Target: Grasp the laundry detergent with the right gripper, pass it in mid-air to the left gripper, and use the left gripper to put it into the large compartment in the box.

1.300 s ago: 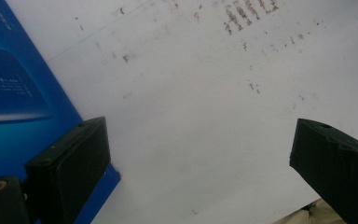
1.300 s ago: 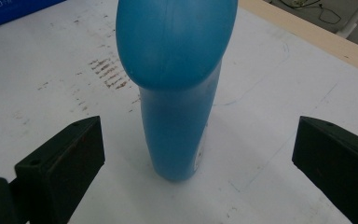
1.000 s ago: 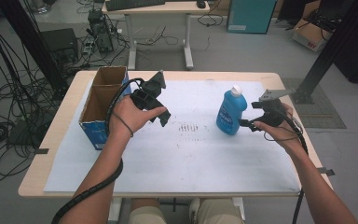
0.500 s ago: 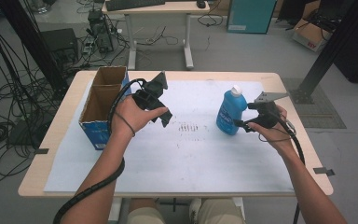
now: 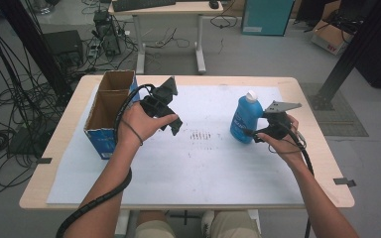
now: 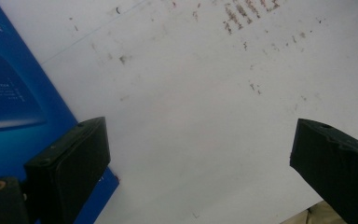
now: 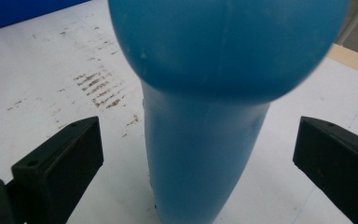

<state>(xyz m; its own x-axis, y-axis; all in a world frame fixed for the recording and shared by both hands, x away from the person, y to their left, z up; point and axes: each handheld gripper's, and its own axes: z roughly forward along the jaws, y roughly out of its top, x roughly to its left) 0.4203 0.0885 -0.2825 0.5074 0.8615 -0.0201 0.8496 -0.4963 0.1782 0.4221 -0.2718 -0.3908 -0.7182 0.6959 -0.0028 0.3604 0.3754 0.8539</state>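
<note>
While nothing is gripped yet, logged near to far:
Right gripper (image 5: pixel 256 133): black jaws spread wide to either side of blue plastic bottle with white cap (image 5: pixel 245 119), no contact visible; grasp pending.
Said bottle: upright on white paper sheet (image 5: pixel 193 168), right of centre.
Left gripper (image 5: pixel 171 121): jaws spread, empty, held above sheet just beside open cardboard box with blue sides (image 5: pixel 108 106).
Judged: early stage; closing, lifting, likely boxing all remaining.

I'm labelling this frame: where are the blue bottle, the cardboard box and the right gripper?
blue bottle (image 5: pixel 243 124): high view, body label.
cardboard box (image 5: pixel 100 142): high view, blue front wall.
right gripper (image 7: pixel 196 154): right gripper view, between its open jaws.
</note>
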